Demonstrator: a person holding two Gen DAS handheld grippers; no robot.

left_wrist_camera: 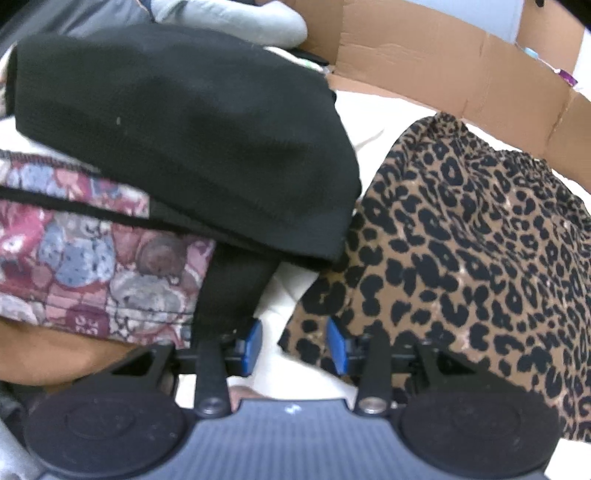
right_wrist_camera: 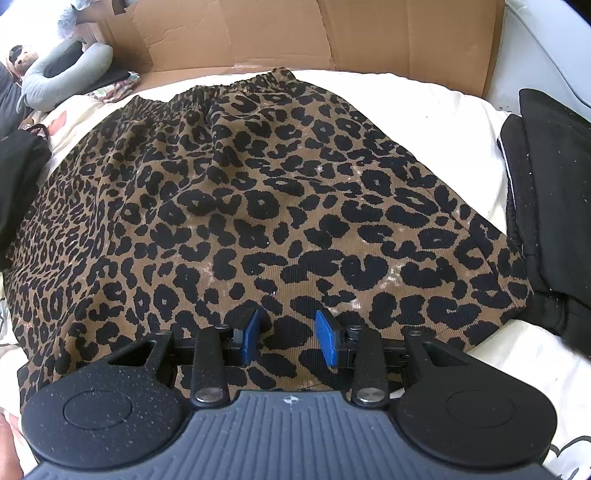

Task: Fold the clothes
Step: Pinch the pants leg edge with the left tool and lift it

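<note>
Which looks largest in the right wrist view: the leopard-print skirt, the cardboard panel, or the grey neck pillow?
1. leopard-print skirt, though it lies nearest to the camera
2. cardboard panel
3. grey neck pillow, which is farther off

Left gripper [left_wrist_camera: 294,345] is pointing steeply down, jaws standing apart, gripping nothing; right gripper [right_wrist_camera: 289,338] is doing likewise.

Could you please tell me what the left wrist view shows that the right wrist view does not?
Only the left wrist view shows a folded floral patchwork garment beneath a folded black knit garment.

Only the right wrist view shows the leopard-print corduroy skirt's gathered elastic waistband and a black fleecy garment at the right edge.

Both show the leopard-print corduroy skirt spread on white bedding, the brown cardboard wall behind, and a hand-held gripper with jaws apart, holding nothing.
</note>
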